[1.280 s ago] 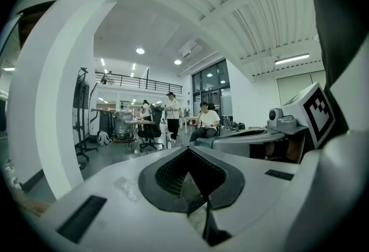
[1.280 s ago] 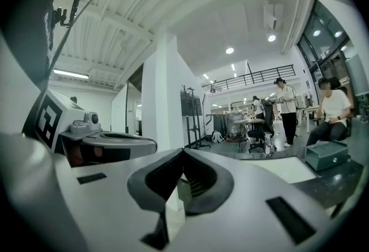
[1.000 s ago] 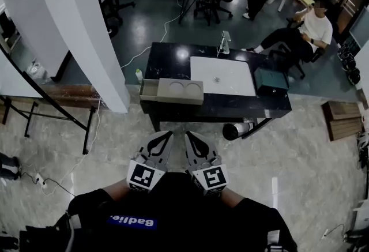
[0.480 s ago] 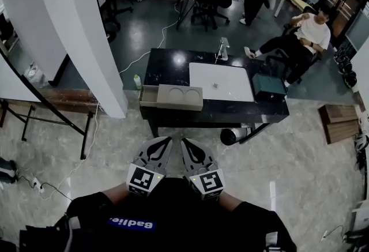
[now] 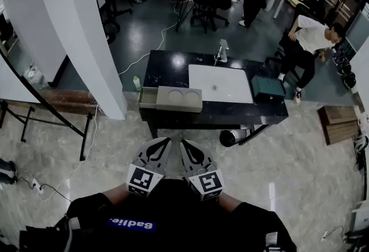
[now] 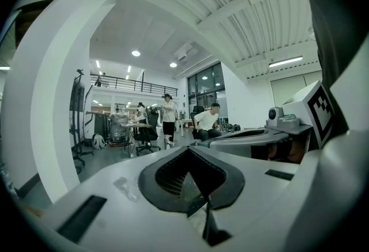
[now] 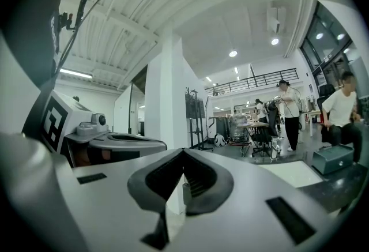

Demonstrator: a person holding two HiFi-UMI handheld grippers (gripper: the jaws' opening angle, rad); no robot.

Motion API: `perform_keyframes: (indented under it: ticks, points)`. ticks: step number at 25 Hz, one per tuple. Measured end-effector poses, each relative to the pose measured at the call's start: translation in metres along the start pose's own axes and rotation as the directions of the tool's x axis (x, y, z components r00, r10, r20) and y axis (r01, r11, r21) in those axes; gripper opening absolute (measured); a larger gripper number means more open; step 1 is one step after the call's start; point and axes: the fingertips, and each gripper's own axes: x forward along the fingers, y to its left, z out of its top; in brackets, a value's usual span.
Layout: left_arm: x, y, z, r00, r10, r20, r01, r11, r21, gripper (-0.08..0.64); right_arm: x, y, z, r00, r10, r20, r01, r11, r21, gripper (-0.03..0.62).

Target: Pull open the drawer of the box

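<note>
Both tools are held in at the chest, well back from the work. The left gripper (image 5: 165, 141) and right gripper (image 5: 184, 143) each have their jaws clenched tip to tip with nothing between them, which both gripper views confirm. The box (image 5: 180, 98), grey with two round recesses in its top, sits at the near left edge of the black table (image 5: 167, 66). A shallow tray juts from its left end, past the table edge. I take this for the drawer (image 5: 148, 96), and it looks already drawn out some way. If more pull is wanted, step in to the table's near left corner. Release one gripper's jaws, take the drawer's outer lip and draw it straight left along the box's long axis. The other gripper should press on the box top, since a light box would likely slide rather than give up the drawer. Whether the front has a handle cannot be made out at this range. A small bottle (image 5: 137, 82) stands just beside the drawer's far side, close enough to be knocked. The white pillar (image 5: 86, 26) crowds the left approach. Also on the table are a white mat (image 5: 221, 83) just right of the box and, past it, a dark teal case (image 5: 268, 88). A dark cylinder (image 5: 229, 138) lies on the floor at the table's near edge. A seated person (image 5: 308, 37) is well clear at the far right.
</note>
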Motion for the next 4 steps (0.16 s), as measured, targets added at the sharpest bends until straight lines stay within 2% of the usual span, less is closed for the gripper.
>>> perform_keyframes:
  ticks: [4]
  points:
    - [-0.0018,-0.0012,0.0,1.0,-0.002,0.001,0.002,1.0,0.008,0.0,-0.0013,0.0028,-0.0012,1.0,0.005,-0.005,-0.005,1.0,0.0,0.0]
